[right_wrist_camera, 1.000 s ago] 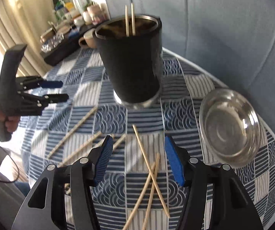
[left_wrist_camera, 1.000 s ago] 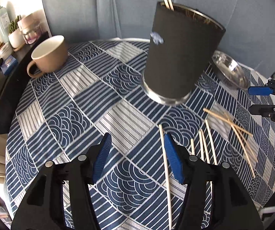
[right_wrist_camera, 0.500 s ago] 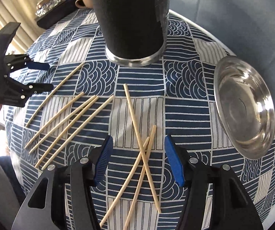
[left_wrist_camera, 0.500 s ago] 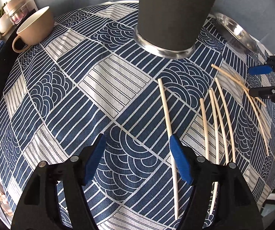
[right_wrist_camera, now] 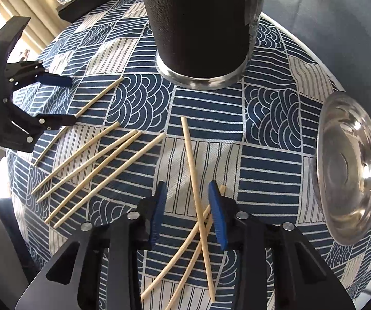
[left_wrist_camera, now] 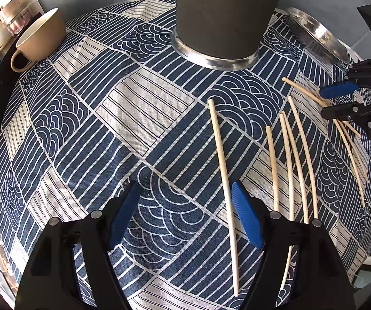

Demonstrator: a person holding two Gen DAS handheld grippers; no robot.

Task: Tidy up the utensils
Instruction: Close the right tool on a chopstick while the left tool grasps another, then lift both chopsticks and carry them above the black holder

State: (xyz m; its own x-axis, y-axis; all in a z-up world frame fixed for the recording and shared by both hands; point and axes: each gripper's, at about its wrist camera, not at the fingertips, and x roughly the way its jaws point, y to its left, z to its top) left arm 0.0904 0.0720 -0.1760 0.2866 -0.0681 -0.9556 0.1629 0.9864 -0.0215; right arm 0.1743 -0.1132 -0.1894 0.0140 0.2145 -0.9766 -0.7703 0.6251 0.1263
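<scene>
Blue-and-white patterned cloth covers the round desk (left_wrist_camera: 139, 108) under both tools. In the left wrist view, far off to the left of the left hand-held gripper (left_wrist_camera: 185, 217) sits a beige mug (left_wrist_camera: 40, 38); straight ahead stands the tall black utensil holder (left_wrist_camera: 224, 13) with its metal base ring. This hand-held gripper is spread wide and holds nothing, and one pale wooden chopstick (left_wrist_camera: 224, 170) lies on the cloth just inside its right finger, running away toward the holder. Right of that finger lie four more loose chopsticks (left_wrist_camera: 288, 160) roughly side by side. In the right wrist view, the left tool shows at the far left edge, with the single chopstick reaching toward it. The right hand-held gripper (right_wrist_camera: 188, 211) is partly open, its blue pads straddling a long chopstick (right_wrist_camera: 193, 170) without visibly touching it; that stick crosses two others (right_wrist_camera: 185, 245) beneath the tool. Ahead stands the black holder, and to the right rests a steel bowl (right_wrist_camera: 348, 170) near the desk's edge.
</scene>
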